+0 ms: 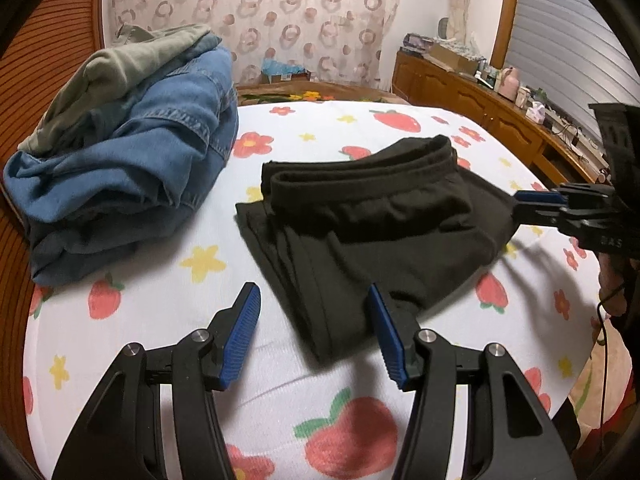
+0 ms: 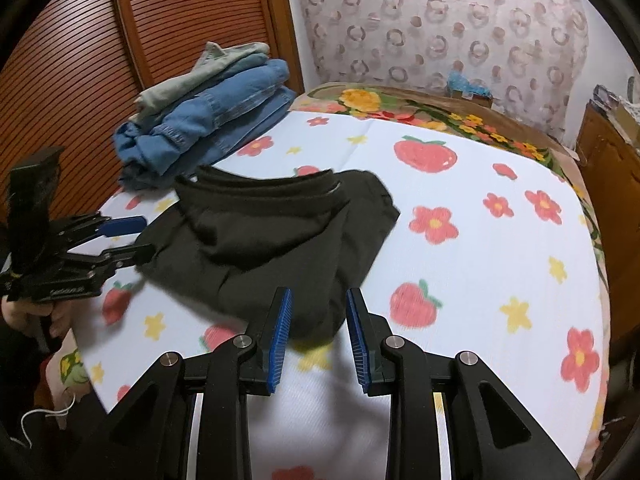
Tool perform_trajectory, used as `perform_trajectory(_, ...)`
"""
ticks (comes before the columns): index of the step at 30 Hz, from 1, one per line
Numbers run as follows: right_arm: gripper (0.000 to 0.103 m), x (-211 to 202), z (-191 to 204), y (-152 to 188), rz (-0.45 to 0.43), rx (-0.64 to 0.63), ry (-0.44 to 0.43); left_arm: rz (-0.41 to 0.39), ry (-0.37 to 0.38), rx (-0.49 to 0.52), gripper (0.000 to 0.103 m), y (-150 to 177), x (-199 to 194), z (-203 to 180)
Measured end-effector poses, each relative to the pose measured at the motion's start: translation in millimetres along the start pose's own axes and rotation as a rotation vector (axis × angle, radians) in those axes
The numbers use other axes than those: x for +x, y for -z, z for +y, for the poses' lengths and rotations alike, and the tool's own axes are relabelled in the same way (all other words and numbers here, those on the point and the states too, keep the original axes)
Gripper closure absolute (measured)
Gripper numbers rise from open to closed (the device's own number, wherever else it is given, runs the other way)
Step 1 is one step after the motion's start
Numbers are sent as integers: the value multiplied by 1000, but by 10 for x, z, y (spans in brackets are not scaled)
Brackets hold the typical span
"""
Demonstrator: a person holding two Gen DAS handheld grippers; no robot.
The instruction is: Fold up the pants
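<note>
Black pants (image 1: 372, 220) lie folded into a compact bundle on the flower-print bed sheet (image 1: 280, 360), waistband on top; they also show in the right wrist view (image 2: 272, 236). My left gripper (image 1: 314, 300) is open and empty, hovering just in front of the bundle's near edge; it also shows in the right wrist view (image 2: 140, 236) beside the bundle. My right gripper (image 2: 318, 304) is open and empty, just short of the bundle's near corner; in the left wrist view it shows at the right (image 1: 524, 206), its tips at the cloth's edge.
A pile of folded blue jeans (image 1: 132, 168) with a grey-green garment (image 1: 124, 72) on top sits at the far left of the bed. A slatted wooden wardrobe (image 2: 120, 40) stands behind it. A cluttered wooden sideboard (image 1: 500, 108) runs along the right.
</note>
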State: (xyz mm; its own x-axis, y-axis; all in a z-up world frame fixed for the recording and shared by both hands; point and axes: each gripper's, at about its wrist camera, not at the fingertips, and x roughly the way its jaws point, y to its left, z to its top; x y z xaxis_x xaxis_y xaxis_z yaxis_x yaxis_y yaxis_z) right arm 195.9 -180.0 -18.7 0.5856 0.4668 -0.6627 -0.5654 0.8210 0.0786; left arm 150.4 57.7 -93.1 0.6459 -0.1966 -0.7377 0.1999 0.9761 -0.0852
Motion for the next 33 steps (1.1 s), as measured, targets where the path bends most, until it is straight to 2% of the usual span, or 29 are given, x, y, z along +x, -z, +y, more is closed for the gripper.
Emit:
perform_trajectory(5,74,42,27,66,12,7,-15,12,-16,10,46,30,36,-6)
perform_trajectory(7,74,85,53,75,18,2,-8,16,0,3,47,31,36,-9)
perform_trajectory(11,76,132,91,58,10,-14,-1,14,32,4,68,29,28,-39)
perform_trajectory(13,89,124,96,63,1,-16,-13,17,35,22,75,40,39,-77)
perform_trajectory(15,95,72,86,76,-18,-13,-17,17,31,35,81,47,47,-99)
perform_trajectory(17,96,2,57,92,-43,11,-22,13,25,36,86,52,41,-90)
perform_trajectory(23,98,-276,35,189,-115,34,18,5,22,41,88,61,44,-55)
perform_trajectory(27,98,-261,122,289,-87,7,42,4,8,52,88,51,55,-63)
perform_trajectory(28,98,-247,134,301,-79,4,42,3,8,55,94,50,53,-66)
perform_trajectory(30,98,-233,141,314,-70,7,40,-5,8,58,96,55,25,-80)
perform_trajectory(33,98,-280,146,334,-74,9,40,-46,0,52,96,58,-99,-82)
